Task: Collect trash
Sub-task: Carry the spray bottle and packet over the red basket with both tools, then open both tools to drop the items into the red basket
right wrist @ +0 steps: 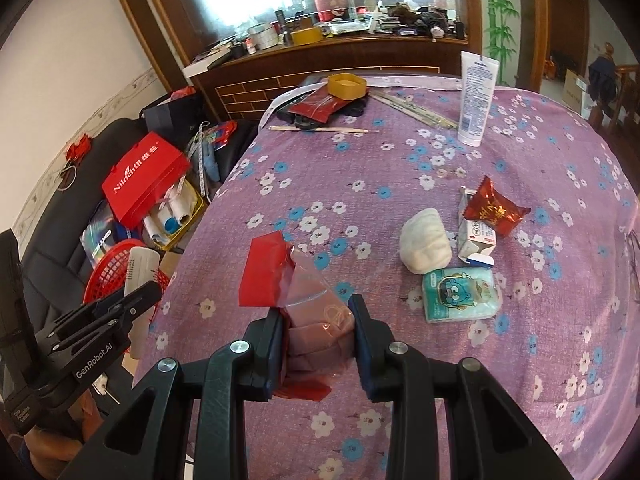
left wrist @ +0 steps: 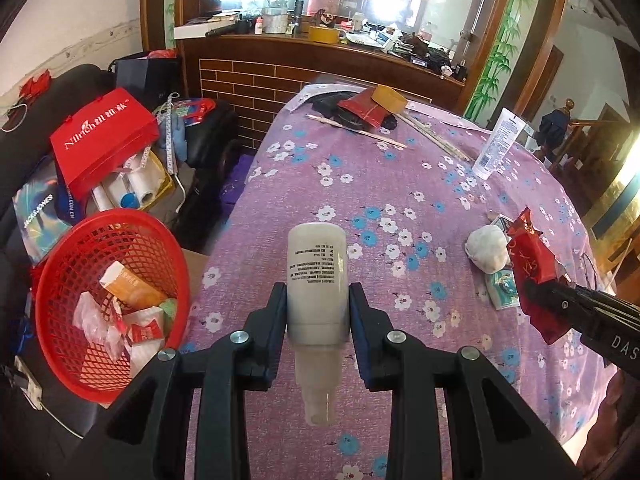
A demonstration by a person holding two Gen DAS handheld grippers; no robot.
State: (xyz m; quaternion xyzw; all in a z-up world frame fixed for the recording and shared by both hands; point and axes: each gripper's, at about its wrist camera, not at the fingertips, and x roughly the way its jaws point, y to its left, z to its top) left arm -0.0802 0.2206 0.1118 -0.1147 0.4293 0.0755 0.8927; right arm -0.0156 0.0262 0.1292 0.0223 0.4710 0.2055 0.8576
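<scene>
My left gripper (left wrist: 318,300) is shut on a white pump bottle (left wrist: 317,268), held above the table's left edge; it also shows in the right wrist view (right wrist: 138,268). My right gripper (right wrist: 318,316) is shut on a red and clear plastic wrapper (right wrist: 288,280), seen from the left wrist view too (left wrist: 534,268). A red mesh basket (left wrist: 76,256) with several pieces of trash stands on the floor left of the table. On the purple floral cloth lie a crumpled white tissue (right wrist: 426,246), a red snack packet (right wrist: 494,208), a small carton (right wrist: 476,240) and a green tissue pack (right wrist: 462,290).
A white tube (right wrist: 476,96) stands at the far right of the table. Chopsticks (right wrist: 320,129), a red packet (right wrist: 316,108) and a yellow tape roll (right wrist: 347,86) lie at the far end. A red box (left wrist: 104,140) and clutter sit on the black sofa at left.
</scene>
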